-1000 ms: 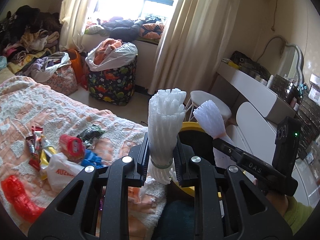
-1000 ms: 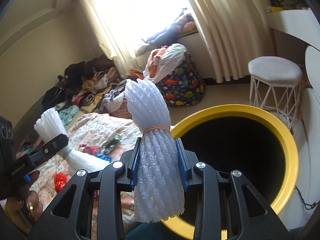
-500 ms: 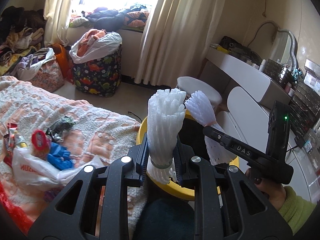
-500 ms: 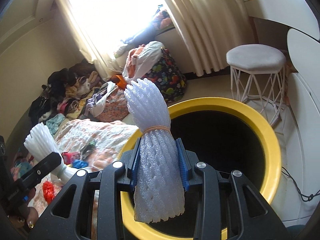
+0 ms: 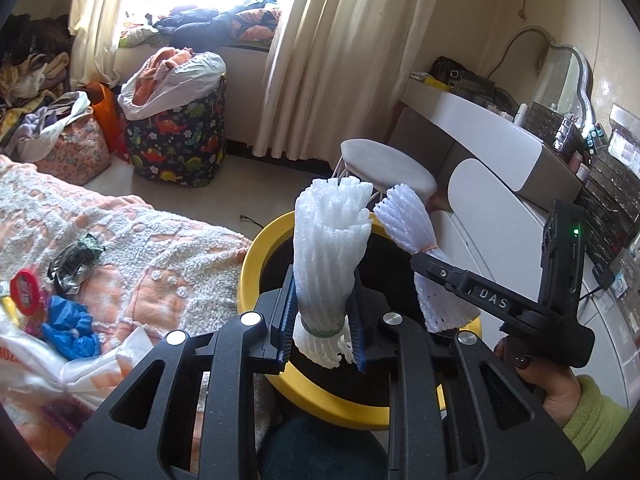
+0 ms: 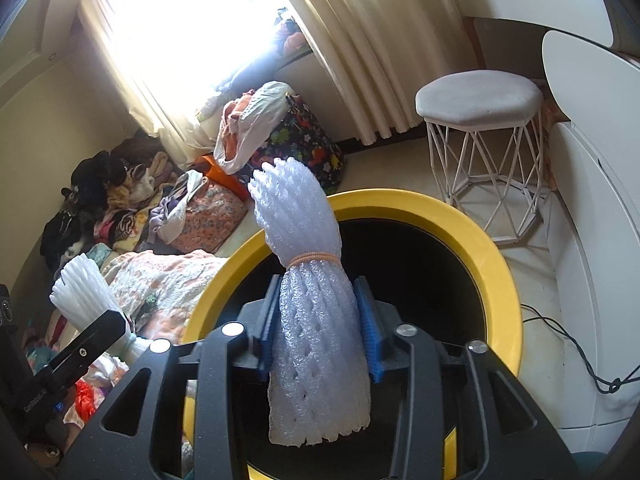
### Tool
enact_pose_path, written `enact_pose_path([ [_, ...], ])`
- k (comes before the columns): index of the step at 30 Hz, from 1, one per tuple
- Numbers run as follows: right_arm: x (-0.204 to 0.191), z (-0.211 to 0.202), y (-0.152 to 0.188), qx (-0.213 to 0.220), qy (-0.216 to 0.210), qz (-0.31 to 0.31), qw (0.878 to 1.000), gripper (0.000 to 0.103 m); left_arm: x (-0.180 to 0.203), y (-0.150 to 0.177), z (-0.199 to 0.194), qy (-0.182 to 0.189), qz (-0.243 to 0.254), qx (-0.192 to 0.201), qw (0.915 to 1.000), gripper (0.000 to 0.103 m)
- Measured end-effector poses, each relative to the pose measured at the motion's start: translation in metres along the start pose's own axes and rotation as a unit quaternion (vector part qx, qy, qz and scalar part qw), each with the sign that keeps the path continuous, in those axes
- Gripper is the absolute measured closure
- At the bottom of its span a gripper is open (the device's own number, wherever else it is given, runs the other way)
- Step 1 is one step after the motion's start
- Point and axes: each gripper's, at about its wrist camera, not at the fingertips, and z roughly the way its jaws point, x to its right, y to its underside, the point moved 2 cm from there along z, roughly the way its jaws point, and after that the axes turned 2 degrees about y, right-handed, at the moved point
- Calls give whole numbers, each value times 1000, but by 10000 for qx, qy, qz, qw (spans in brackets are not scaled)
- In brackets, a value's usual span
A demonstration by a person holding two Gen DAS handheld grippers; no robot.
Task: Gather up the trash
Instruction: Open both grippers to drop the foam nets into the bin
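Observation:
My left gripper (image 5: pixel 320 316) is shut on a white foam net bundle (image 5: pixel 328 248) tied with a green band, held over the near rim of the yellow-rimmed black bin (image 5: pixel 256 256). My right gripper (image 6: pixel 318 332) is shut on a second white foam net bundle (image 6: pixel 308 264) tied with an orange band, held above the bin (image 6: pixel 496 260) opening. The right gripper with its bundle (image 5: pixel 408 228) also shows in the left wrist view, over the bin. The left bundle (image 6: pixel 84 296) shows at the left of the right wrist view.
Loose trash lies on the peach blanket: a blue wrapper (image 5: pixel 68 328), a red lid (image 5: pixel 24 292), a dark wrapper (image 5: pixel 76 260), a white plastic bag (image 5: pixel 40 368). A white stool (image 6: pixel 480 100), a dinosaur-print hamper (image 5: pixel 176 140) and a white dressing table (image 5: pixel 488 140) stand beyond the bin.
Both grippers have moved right, away from the bed and over the bin, each still holding its foam bundle. The bin now fills more of both views.

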Motion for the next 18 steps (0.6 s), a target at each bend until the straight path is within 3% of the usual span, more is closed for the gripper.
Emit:
enact_pose_path([
  [1,0,1,0,-8,3,2,10000,53,-2,1,1,-22,-35,-26,10000,70],
  [3,1,2,1,-1,61,1,10000,47,-8,1,2,-75,-187,-57,9998,54],
  [4,0,3,1,-1,83,-8,10000,41,-12,1,1,-122,-263,-44,9996,50],
  [7,-2,3,1,43,140,-38,9999,31,-20,1,-6,-430,-330,119,9985,12],
  [18,-30,-11,1,512,-12,-545,9972,19,-37,1,-40,-866,-426,556,9938,11],
])
